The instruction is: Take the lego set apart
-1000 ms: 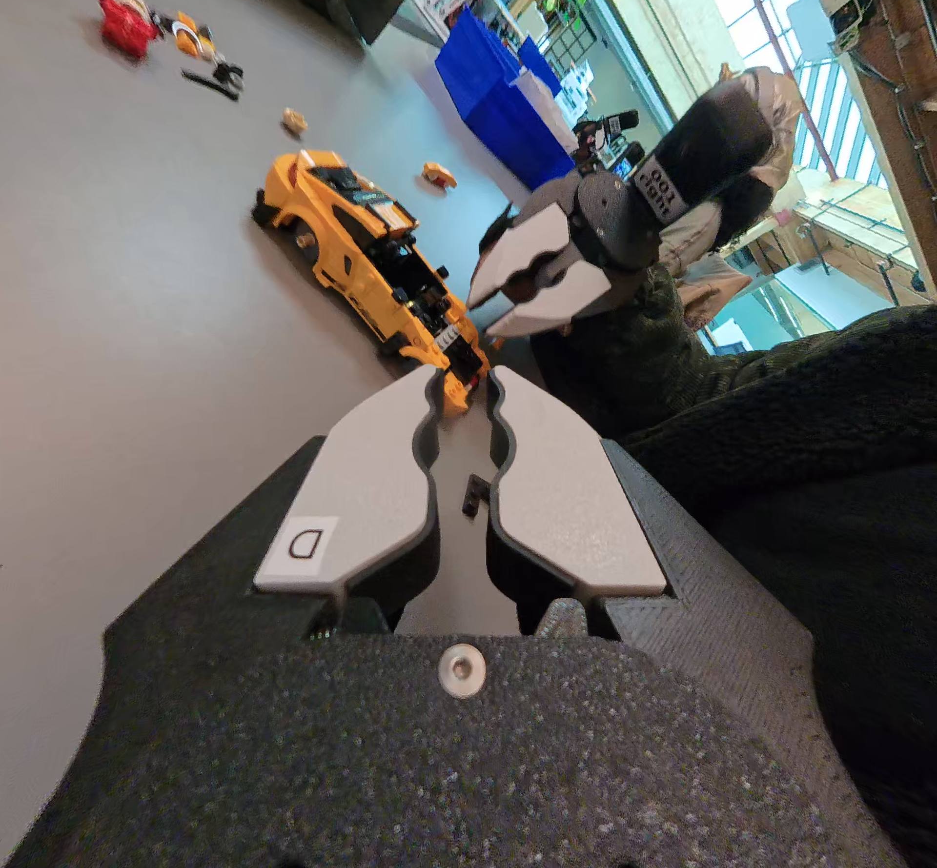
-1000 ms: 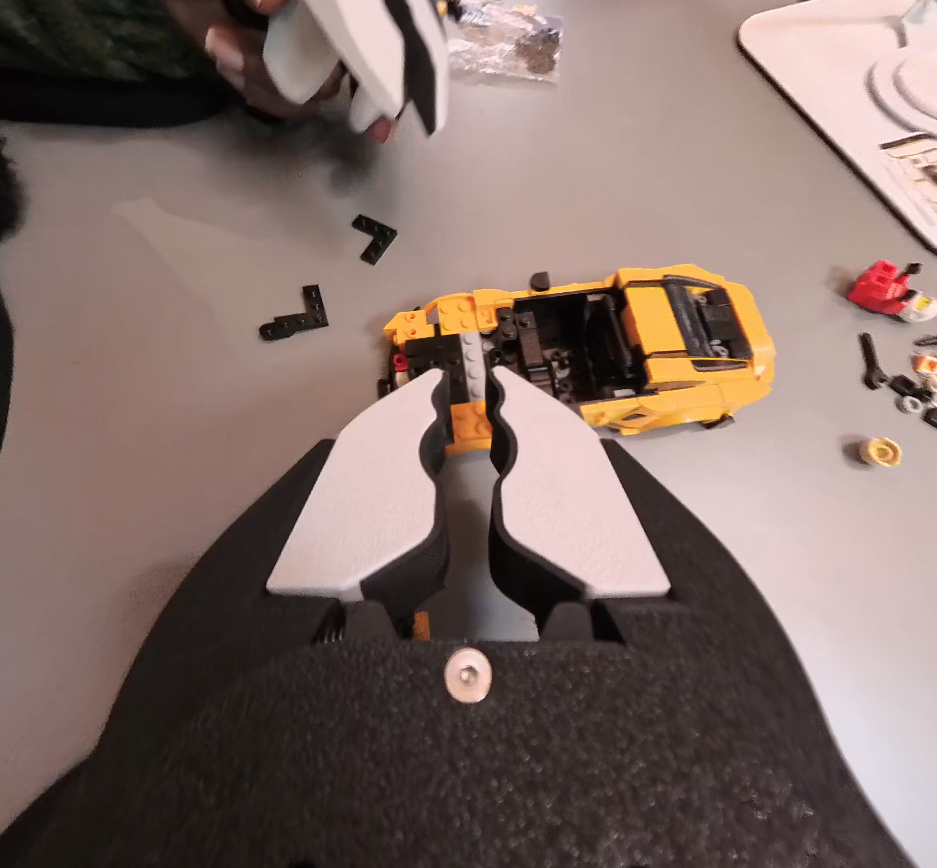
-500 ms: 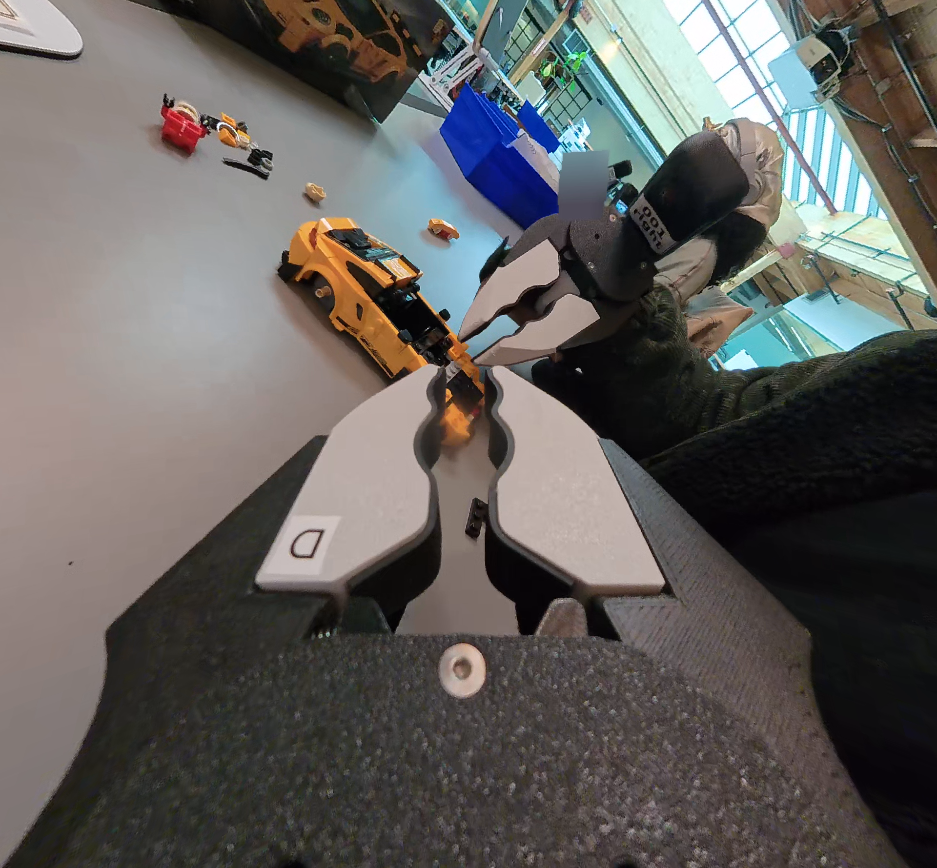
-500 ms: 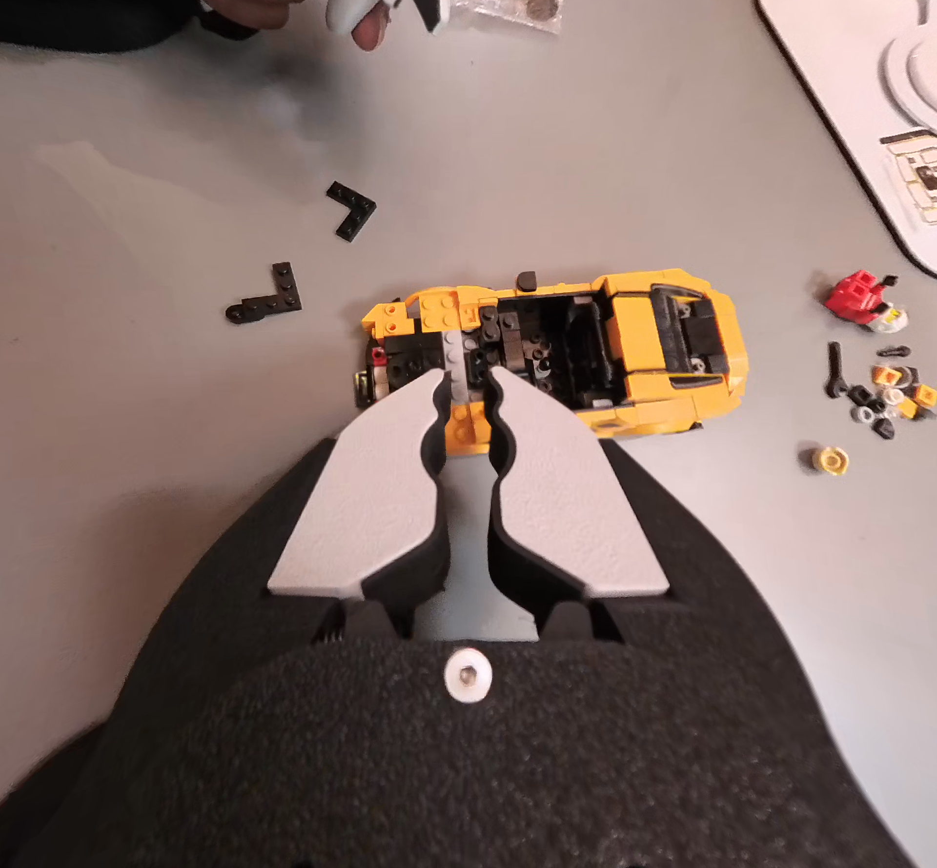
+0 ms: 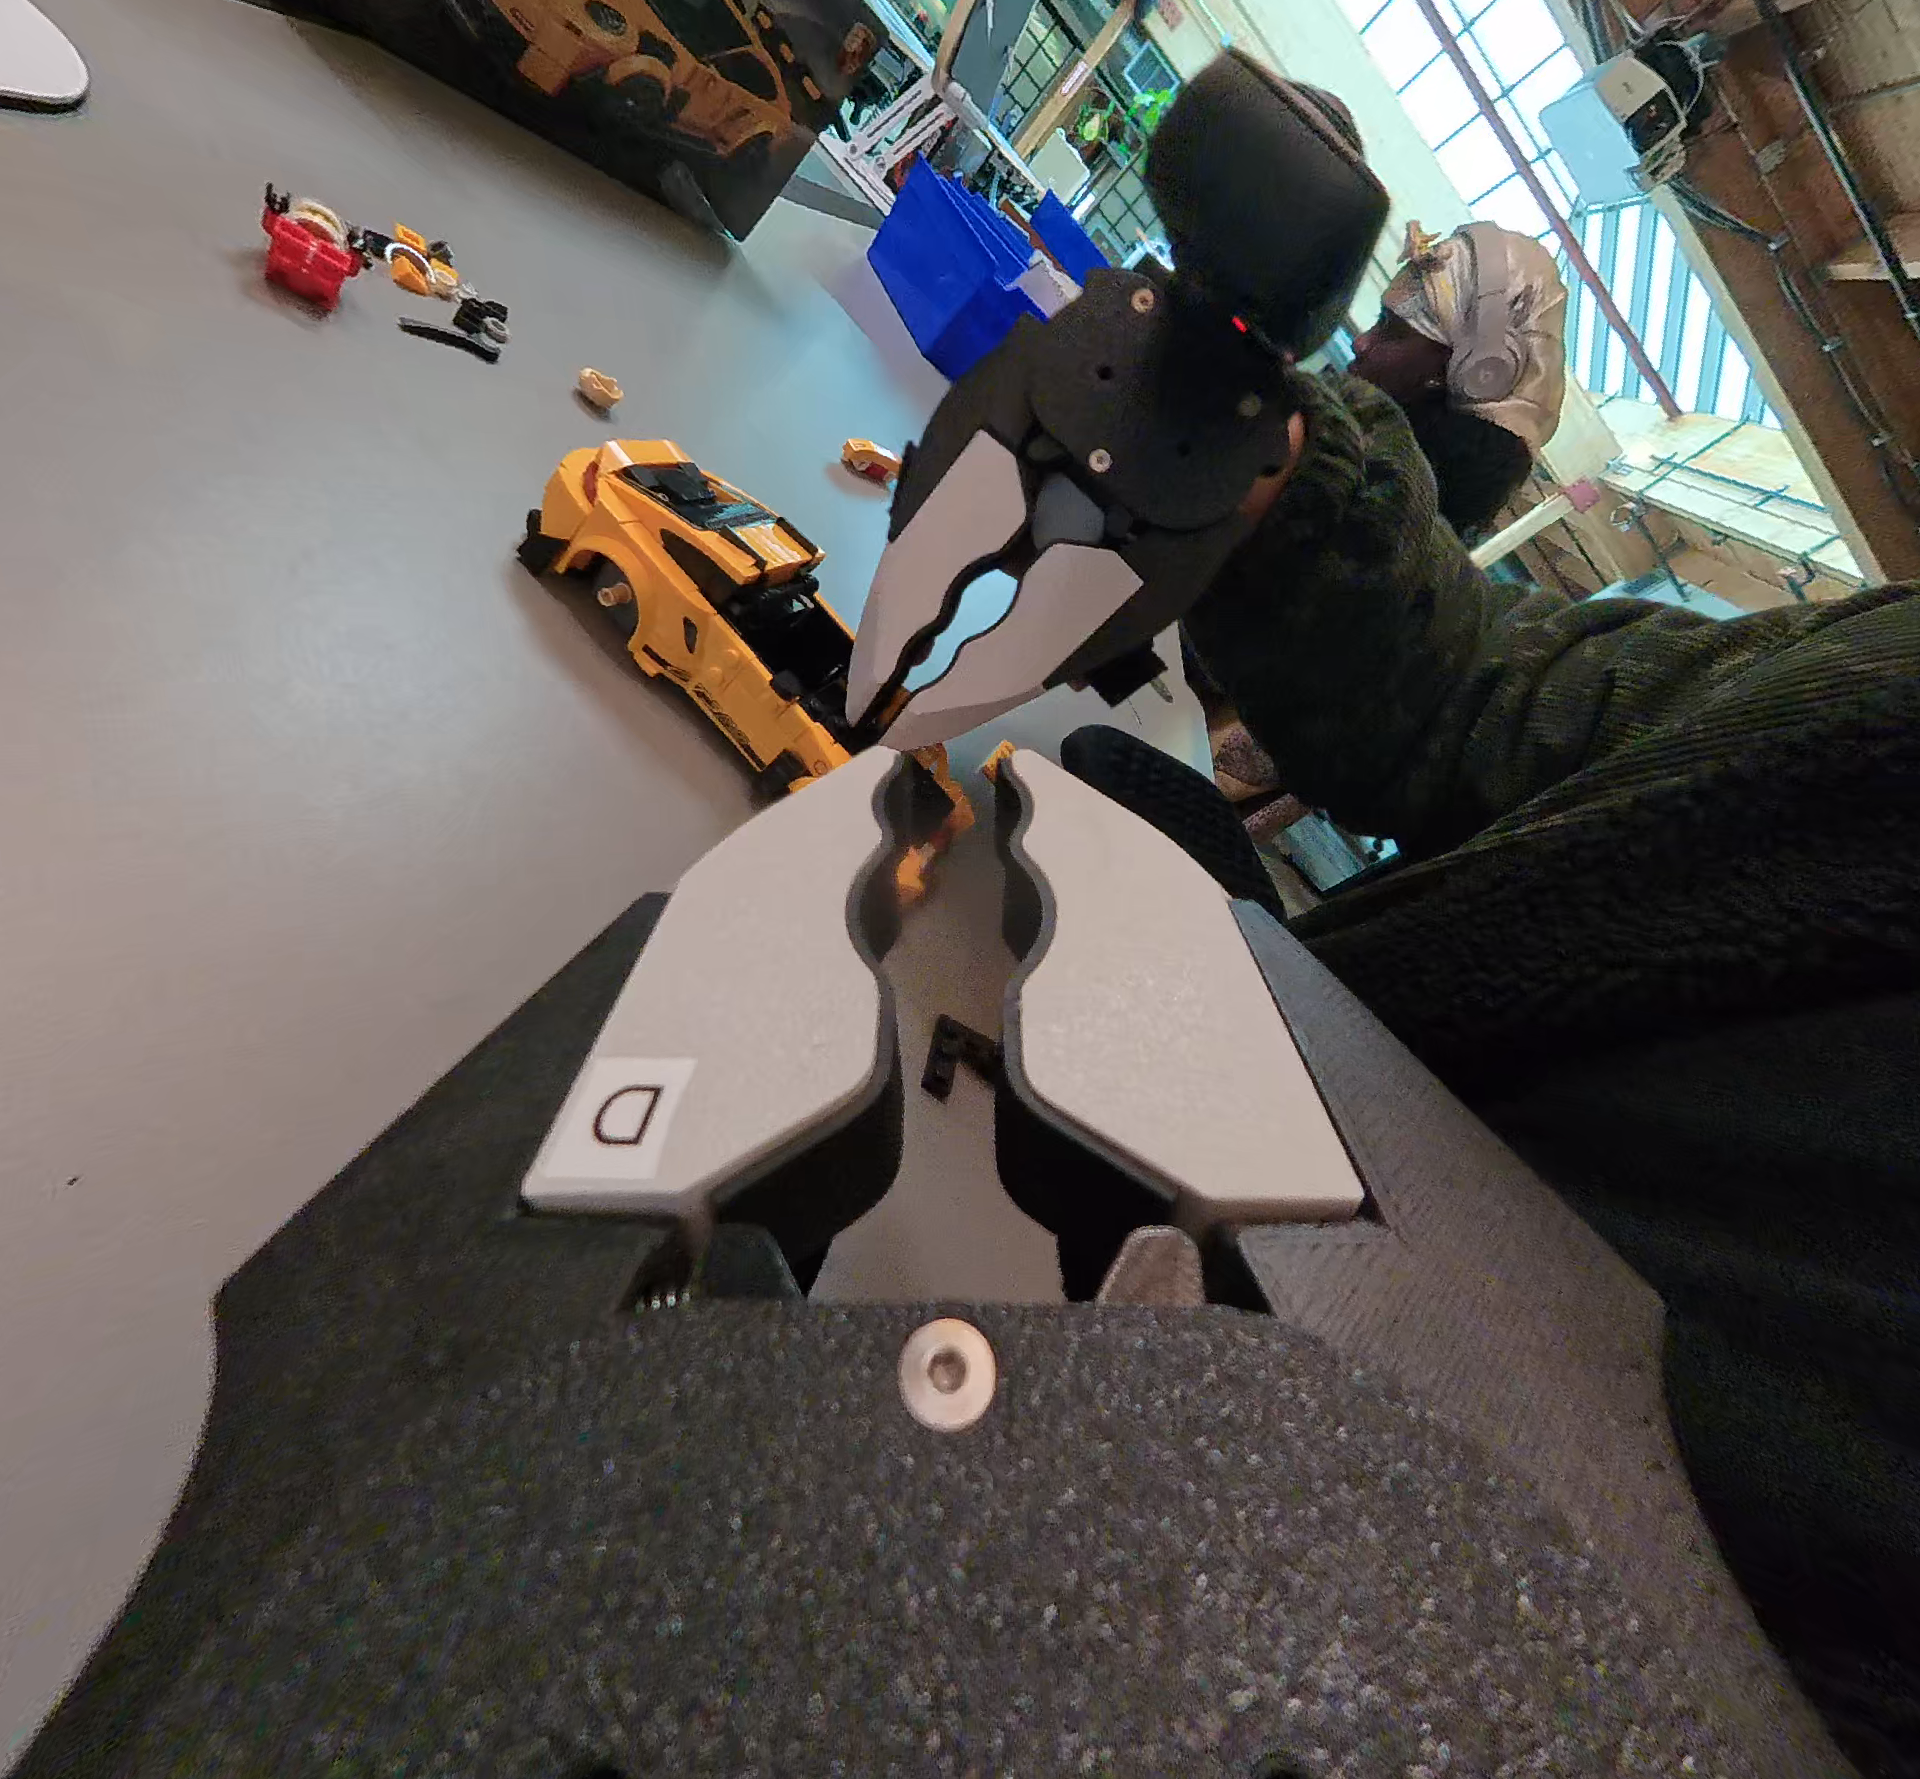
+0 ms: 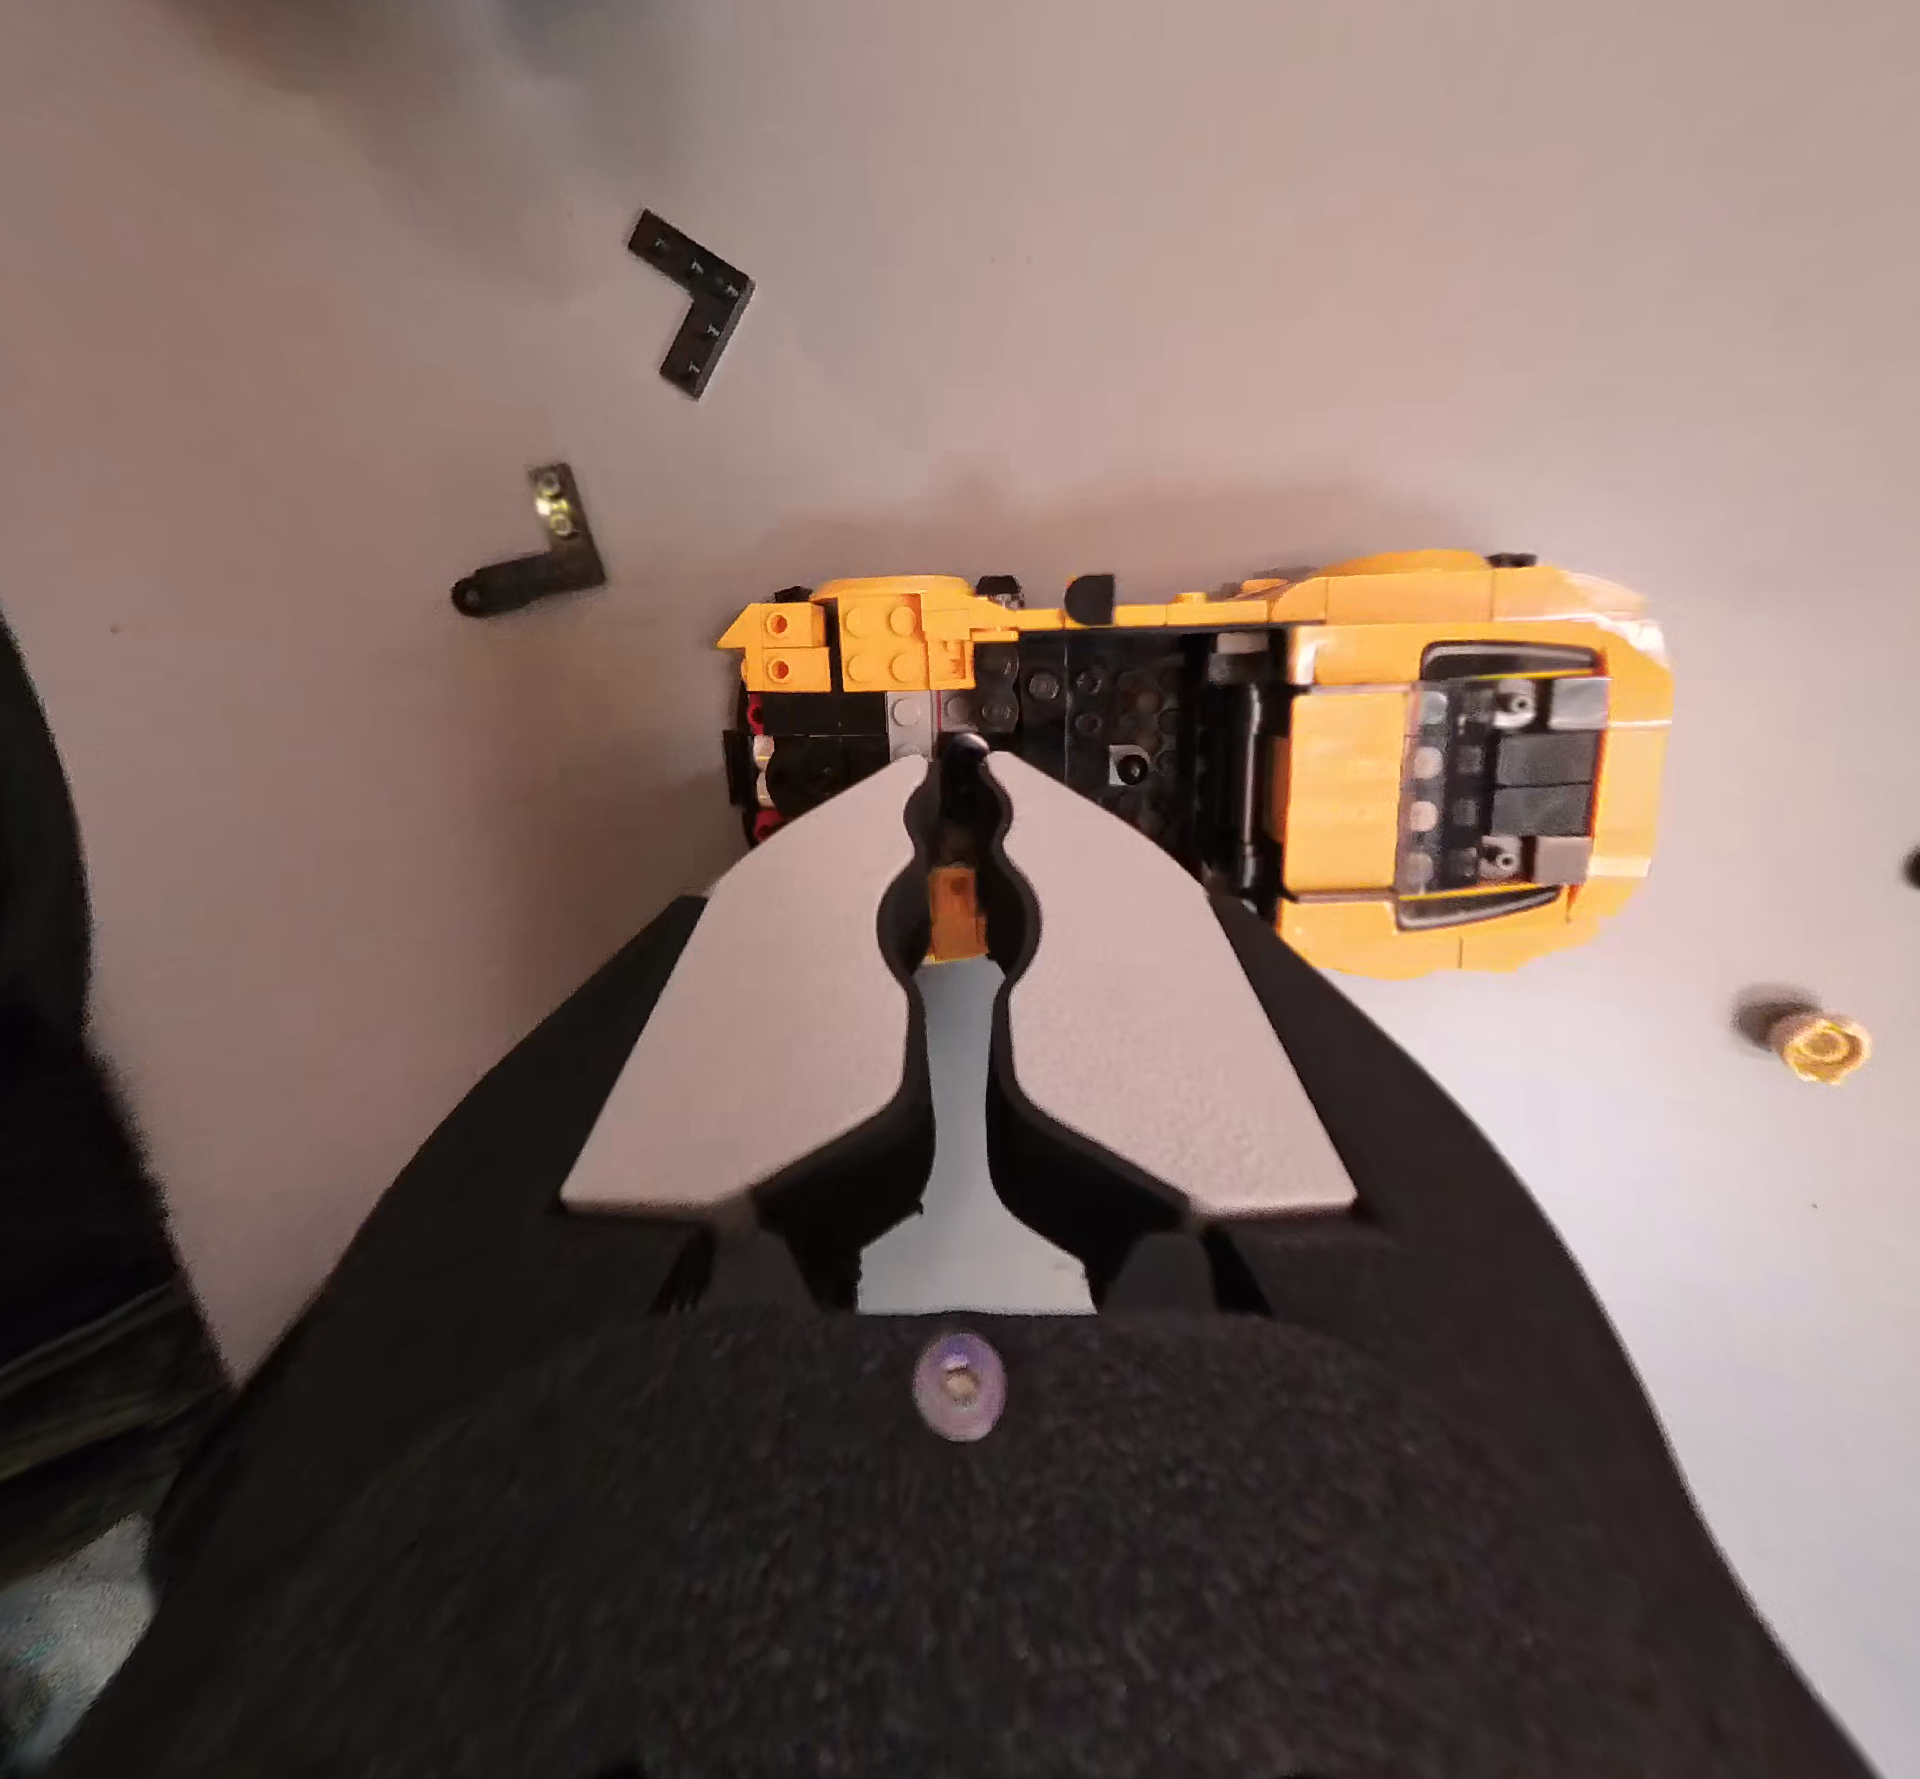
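Nipping w/ right tongs (image 6: 956,761) nearly closed on a black bit in the yellow car (image 6: 1351,753) mid-table; left tongs (image 5: 945,773) slack, empty. Few pcs off, most of body left.

Left wrist view low, oblique; right wrist view overhead, close — both share yellow car (image 5: 686,586).
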